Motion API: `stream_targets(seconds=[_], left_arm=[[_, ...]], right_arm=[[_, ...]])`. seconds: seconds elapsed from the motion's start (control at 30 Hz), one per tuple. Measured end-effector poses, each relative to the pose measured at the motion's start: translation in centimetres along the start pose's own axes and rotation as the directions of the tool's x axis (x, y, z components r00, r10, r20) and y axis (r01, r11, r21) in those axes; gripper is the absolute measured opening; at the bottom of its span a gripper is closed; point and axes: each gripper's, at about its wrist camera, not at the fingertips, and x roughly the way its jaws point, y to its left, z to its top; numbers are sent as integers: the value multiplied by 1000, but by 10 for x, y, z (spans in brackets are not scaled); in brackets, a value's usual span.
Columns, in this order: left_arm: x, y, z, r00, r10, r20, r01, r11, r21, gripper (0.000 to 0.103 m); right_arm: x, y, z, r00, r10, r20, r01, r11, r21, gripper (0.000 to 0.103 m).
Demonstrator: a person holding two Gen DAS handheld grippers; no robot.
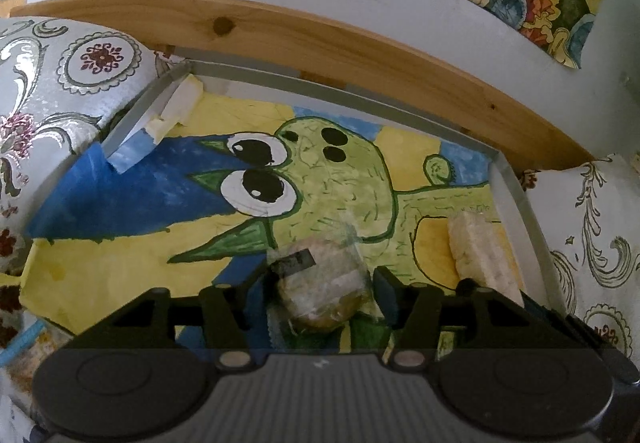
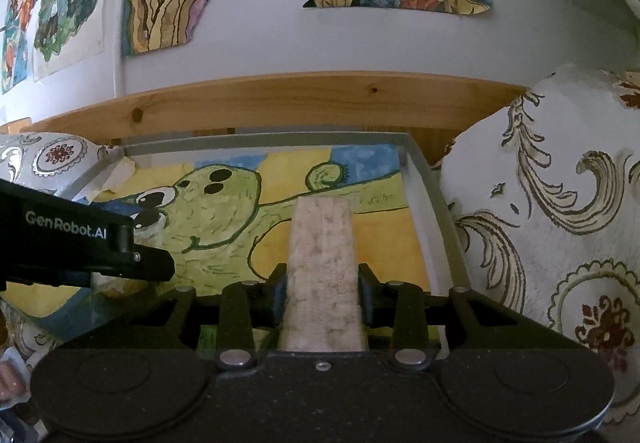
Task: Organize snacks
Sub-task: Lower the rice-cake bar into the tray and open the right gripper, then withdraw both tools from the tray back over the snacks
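The left gripper (image 1: 320, 285) stands with its jaws spread wider than the round wrapped snack (image 1: 322, 283) between them; the fingers do not visibly touch it. That snack lies on the painted sheet (image 1: 120, 263) lining the grey tray (image 1: 508, 183), toward the near middle. The right gripper (image 2: 322, 295) is closed on the pale rice-cracker pack (image 2: 322, 263), its pads pressing both long sides; the pack lies along the tray's right side, near the rim. Patterned cushions (image 2: 560, 223) flank the tray, and a wooden rail (image 2: 280, 99) runs beyond its far edge.
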Motion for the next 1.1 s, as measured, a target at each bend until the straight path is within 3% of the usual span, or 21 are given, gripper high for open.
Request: stream_targets(seconds=[0.27, 0.47, 0.63, 0.87, 1.1], left_arm=[[-20, 6, 2, 1000, -6, 22, 7, 999, -46, 77], [-64, 5, 2, 993, -2, 118, 6, 1000, -30, 95], [-107, 6, -1, 977, -1, 211, 6, 1000, -23, 103], [-161, 11, -11, 953, 25, 301, -23, 1000, -11, 103], [-208, 22, -38, 929, 60, 365, -67, 998, 7, 103]], right_arm=[[-21, 2, 10, 999, -17, 42, 18, 1000, -14, 59], [-62, -2, 26, 992, -35, 117, 34, 999, 12, 82], [-107, -1, 39, 980, -40, 195, 39, 999, 6, 101], [-165, 4, 44, 960, -64, 274, 67, 998, -1, 102], [-215, 17, 28, 946, -66, 317, 79, 997, -26, 102]])
